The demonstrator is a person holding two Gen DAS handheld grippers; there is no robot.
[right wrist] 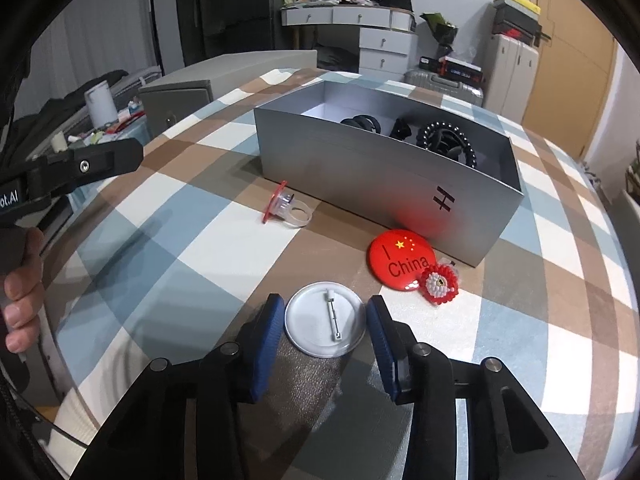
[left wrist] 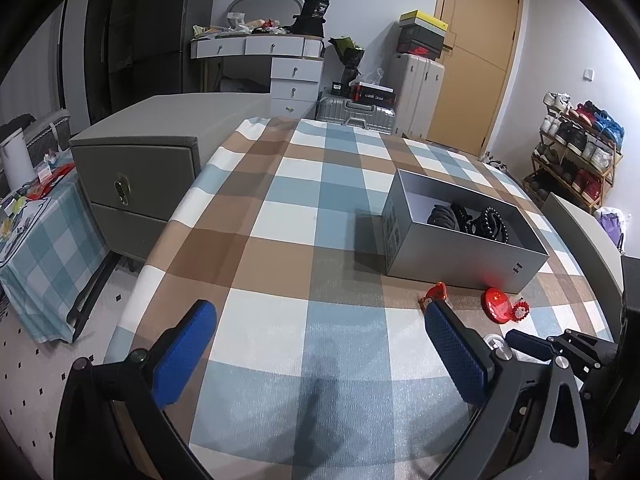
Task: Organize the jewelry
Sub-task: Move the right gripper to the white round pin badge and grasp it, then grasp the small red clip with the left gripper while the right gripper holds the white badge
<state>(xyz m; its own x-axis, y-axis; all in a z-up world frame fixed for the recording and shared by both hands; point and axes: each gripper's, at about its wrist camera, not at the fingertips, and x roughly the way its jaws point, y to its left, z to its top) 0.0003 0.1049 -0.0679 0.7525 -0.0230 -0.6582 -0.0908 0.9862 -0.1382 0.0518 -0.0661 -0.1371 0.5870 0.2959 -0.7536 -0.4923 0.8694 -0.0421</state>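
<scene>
Right wrist view only: a round white pin badge lying back-up, clasp showing [right wrist: 325, 319], sits on the table between the right gripper [right wrist: 326, 322] pads. The blue pads stand just beside the badge's left and right rims; whether they press on it I cannot tell. No earlier frame to compare.

Same view: a round red badge printed "I China" [right wrist: 401, 260] lies right of and a little beyond the white badge, touching a small red-and-white beaded heart charm [right wrist: 439, 283] on its right. A clear plastic ring with a red top [right wrist: 285, 207] lies farther left, near the front wall of the open grey rectangular box [right wrist: 360, 176]. The box holds black beaded bracelets and hair clips [right wrist: 444, 138].

Left wrist view: left gripper [left wrist: 316, 340] jaws wide apart, nothing between them, held over the near table. The right pad partly hides the red-topped ring; the white badge is mostly hidden behind it.

Surface: table under a blue, brown and white checked cloth [left wrist: 280, 220]. Room: grey drawer cabinet [left wrist: 140, 172] left, white dresser [left wrist: 280, 64] far, shoe rack [left wrist: 580, 148] right, wooden door [left wrist: 476, 52].
</scene>
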